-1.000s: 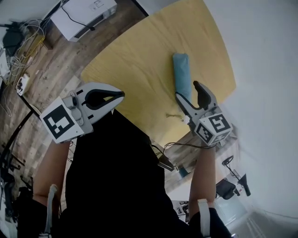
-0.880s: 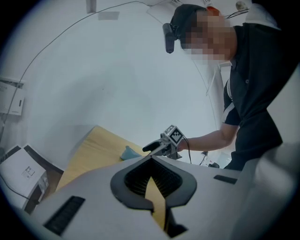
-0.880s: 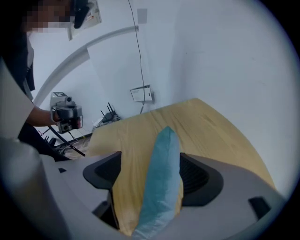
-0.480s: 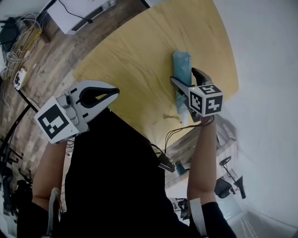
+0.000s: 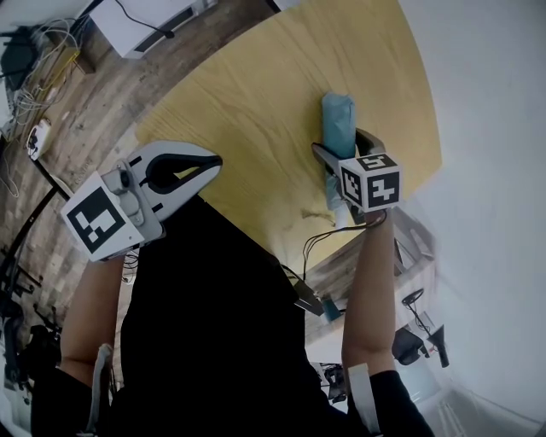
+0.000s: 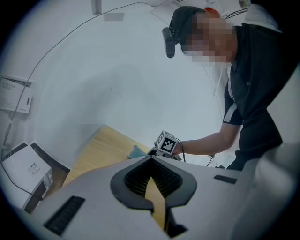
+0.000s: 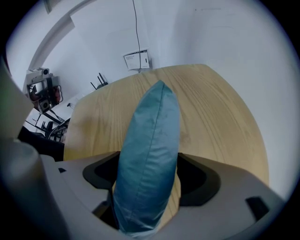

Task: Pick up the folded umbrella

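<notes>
Two tools, right tool (image 5: 341, 143) jaws just widened around soft teal folded umbrella (image 5: 337, 118), seemingly not pressing, left tool (image 5: 214, 162) closed, empty

Lab or test room, not a home.
Plain white walls (image 7: 211, 37), wood-plank floor (image 5: 94, 111), one pale wooden table (image 5: 256, 94). Loose cable tangle (image 5: 26, 98) and a white boxed unit (image 5: 149, 21) lie on the floor. Stand of gear (image 7: 41, 89) by the wall; small wall box (image 7: 137, 60) on a hanging cord.

No legible text or labels
</notes>
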`<state>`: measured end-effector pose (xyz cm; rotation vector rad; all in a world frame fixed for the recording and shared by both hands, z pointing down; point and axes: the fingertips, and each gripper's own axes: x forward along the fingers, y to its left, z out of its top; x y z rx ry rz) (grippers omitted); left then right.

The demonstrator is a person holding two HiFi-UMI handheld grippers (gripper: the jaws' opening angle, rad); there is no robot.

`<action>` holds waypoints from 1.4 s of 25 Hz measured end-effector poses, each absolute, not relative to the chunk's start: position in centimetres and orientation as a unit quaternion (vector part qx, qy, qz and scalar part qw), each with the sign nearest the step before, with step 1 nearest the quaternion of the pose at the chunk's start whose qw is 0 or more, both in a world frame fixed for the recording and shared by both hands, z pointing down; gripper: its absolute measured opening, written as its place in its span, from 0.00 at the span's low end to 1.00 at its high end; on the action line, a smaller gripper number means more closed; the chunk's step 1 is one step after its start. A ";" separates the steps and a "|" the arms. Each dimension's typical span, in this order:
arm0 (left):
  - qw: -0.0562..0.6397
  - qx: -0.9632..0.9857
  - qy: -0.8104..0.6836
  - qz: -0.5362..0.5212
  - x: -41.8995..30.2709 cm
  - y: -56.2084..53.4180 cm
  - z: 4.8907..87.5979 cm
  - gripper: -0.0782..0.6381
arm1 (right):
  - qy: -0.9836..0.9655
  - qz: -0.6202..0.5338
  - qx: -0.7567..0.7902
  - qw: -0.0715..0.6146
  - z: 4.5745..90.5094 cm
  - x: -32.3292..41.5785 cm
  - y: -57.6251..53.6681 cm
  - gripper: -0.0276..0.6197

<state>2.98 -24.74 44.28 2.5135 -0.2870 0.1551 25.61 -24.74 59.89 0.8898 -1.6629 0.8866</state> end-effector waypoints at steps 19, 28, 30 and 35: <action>0.301 0.948 -0.090 0.058 3.6 -22.1 44.7 0.12 | -0.695 0.347 0.414 0.475 60.0 25.6 -25.3 0.60; 0.285 0.954 -0.072 0.064 4.0 -20.6 44.2 0.12 | -0.690 0.356 0.454 0.437 60.3 26.0 -25.4 0.51; 0.271 0.958 -0.066 0.073 4.0 -20.3 43.8 0.12 | -0.697 0.349 0.467 0.418 60.0 26.1 -25.6 0.49; 0.253 0.963 -0.052 0.075 3.6 -19.2 41.7 0.12 | -0.719 0.290 0.496 0.391 57.3 26.0 -25.2 0.47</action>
